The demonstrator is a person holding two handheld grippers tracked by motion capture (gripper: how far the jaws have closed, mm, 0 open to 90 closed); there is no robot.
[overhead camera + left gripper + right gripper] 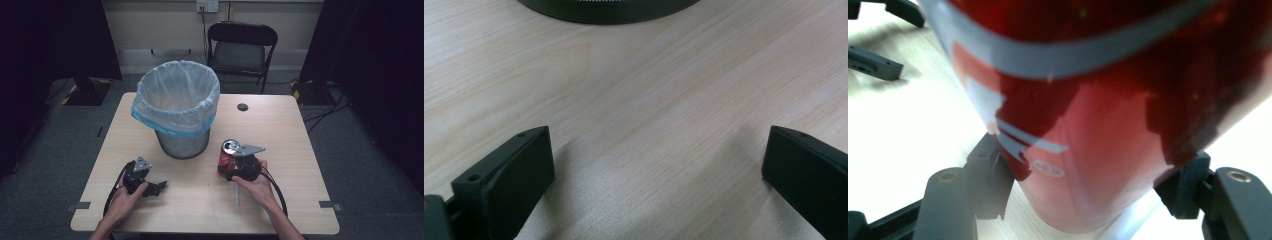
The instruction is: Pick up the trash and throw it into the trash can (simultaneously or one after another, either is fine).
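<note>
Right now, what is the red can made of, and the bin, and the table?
The red can looks like thin shiny metal: silvery top, glossy printed side. The bin seems to be dark metal mesh, lined with a thin, crinkly see-through plastic bag. The table looks like pale wood, maybe laminate: smooth, with grain lines.

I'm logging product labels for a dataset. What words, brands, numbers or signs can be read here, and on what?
No text can be read.
Red can, held in the right gripper: white and grey markings and a small oval mark, too blurred to read.
Bin with its liner: no print seen.
Table: no labels.
Left gripper: open, no markings.
</note>
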